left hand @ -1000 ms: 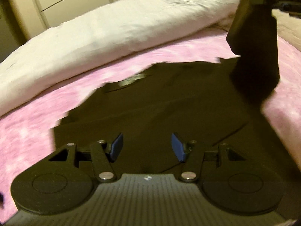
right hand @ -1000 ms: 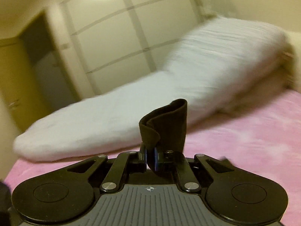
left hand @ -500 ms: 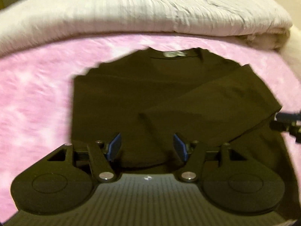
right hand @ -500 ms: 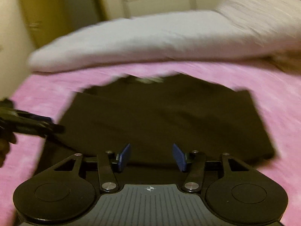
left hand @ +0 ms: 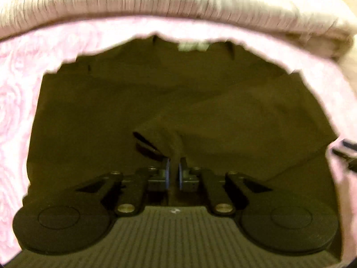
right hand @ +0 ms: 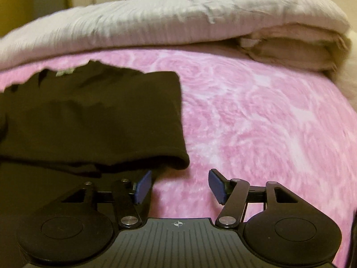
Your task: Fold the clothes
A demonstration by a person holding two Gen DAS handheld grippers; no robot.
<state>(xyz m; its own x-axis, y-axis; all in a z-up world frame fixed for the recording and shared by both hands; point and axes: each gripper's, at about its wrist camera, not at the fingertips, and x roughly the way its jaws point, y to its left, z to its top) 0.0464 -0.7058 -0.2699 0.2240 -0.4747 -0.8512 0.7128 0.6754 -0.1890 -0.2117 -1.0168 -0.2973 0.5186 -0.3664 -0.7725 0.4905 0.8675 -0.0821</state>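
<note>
left tongs (left hand: 173,174) pinch a fold of the black shirt (left hand: 138,102), seemingly the sleeve | right tongs (right hand: 179,186) spread over the bed (right hand: 256,116) | lift gently, lay the fold flat, edges aligned

Bed surface: pink rose-pattern blanket (right hand: 256,116), plush, covers whole bed. Black shirt (right hand: 93,116) lies flat on blanket, collar tag toward 12 o'clock, right sleeve folded in over body; in right wrist view shirt sits at 9 o'clock, bare blanket from 12 to 4 o'clock. White ribbed duvet (right hand: 156,20) piled along far edge at 12 o'clock, touching blanket. Beige folded bedding (right hand: 296,51) under duvet end at 2 o'clock.
</note>
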